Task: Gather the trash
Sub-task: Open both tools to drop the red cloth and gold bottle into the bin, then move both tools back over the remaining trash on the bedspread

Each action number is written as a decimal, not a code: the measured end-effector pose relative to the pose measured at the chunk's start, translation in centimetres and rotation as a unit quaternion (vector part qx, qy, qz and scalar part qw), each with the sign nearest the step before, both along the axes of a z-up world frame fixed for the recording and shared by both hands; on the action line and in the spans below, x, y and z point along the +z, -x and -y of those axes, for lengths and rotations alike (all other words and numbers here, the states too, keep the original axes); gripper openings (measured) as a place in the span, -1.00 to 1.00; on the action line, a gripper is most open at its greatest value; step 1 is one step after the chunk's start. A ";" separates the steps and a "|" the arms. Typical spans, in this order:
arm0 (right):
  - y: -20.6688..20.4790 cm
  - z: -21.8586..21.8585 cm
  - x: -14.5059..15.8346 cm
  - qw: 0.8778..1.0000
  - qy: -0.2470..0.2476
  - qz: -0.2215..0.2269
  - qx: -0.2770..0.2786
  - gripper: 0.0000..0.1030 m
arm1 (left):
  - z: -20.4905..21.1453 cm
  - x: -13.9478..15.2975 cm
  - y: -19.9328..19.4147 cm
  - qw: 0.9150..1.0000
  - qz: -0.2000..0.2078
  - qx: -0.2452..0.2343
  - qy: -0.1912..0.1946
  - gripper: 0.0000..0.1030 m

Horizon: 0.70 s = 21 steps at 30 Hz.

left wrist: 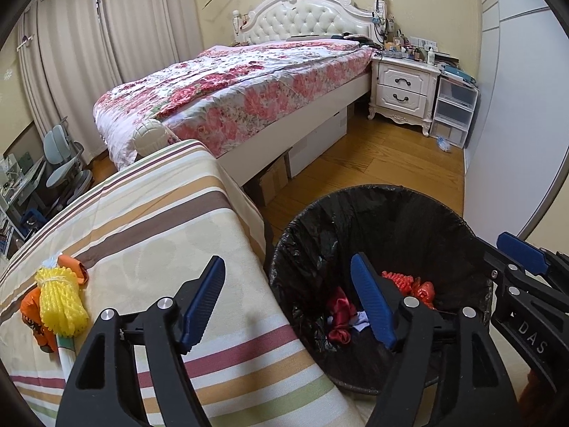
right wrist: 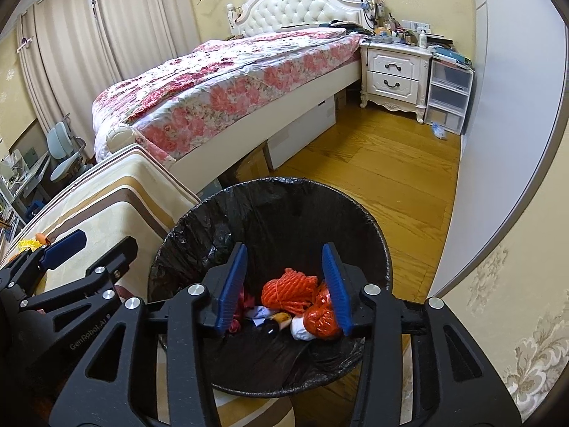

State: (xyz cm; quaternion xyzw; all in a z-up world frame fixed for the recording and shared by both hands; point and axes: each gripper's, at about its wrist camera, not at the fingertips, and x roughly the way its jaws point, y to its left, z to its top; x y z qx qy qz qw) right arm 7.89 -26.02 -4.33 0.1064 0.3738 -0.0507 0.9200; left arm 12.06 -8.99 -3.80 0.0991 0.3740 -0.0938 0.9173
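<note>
A black-lined trash bin point(left wrist: 387, 220) point(right wrist: 284, 199) stands on the floor beside a striped-cloth table point(left wrist: 160, 235). Inside lie an orange net point(right wrist: 290, 290), a red wrapper point(right wrist: 322, 318) and red cloth point(left wrist: 339, 315). A yellow foam net point(left wrist: 62, 300) and an orange wrapper point(left wrist: 73, 265) lie on the table's left part. My left gripper point(left wrist: 288, 295) is open and empty, straddling the table edge and the bin rim. My right gripper point(right wrist: 284, 284) is open and empty above the bin's mouth. The right gripper also shows at the right edge of the left wrist view point(left wrist: 522, 252).
A bed with a floral quilt point(left wrist: 231, 85) lies behind the table. A white nightstand point(left wrist: 402, 89) and plastic drawers point(left wrist: 453, 110) stand at the far wall. A crumpled bottle point(left wrist: 442, 144) lies on the wooden floor. A grey chair point(left wrist: 62, 163) stands at far left.
</note>
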 end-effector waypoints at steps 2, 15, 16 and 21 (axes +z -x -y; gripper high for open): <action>0.2 -0.1 0.1 1.000 0.000 0.000 -0.001 0.02 | -0.6 0.3 0.2 1.000 0.000 0.005 0.001 0.41; 1.2 -5.2 0.0 0.999 -0.003 -0.006 0.049 0.05 | -6.7 0.6 2.9 0.998 -0.010 0.062 0.005 0.41; 1.2 -5.9 0.0 0.998 -0.004 -0.007 0.057 0.05 | -7.2 0.6 3.1 0.998 -0.010 0.066 0.004 0.41; 1.5 -9.0 0.1 0.996 -0.002 -0.007 0.091 0.05 | -10.1 0.7 4.3 0.996 -0.007 0.092 0.002 0.41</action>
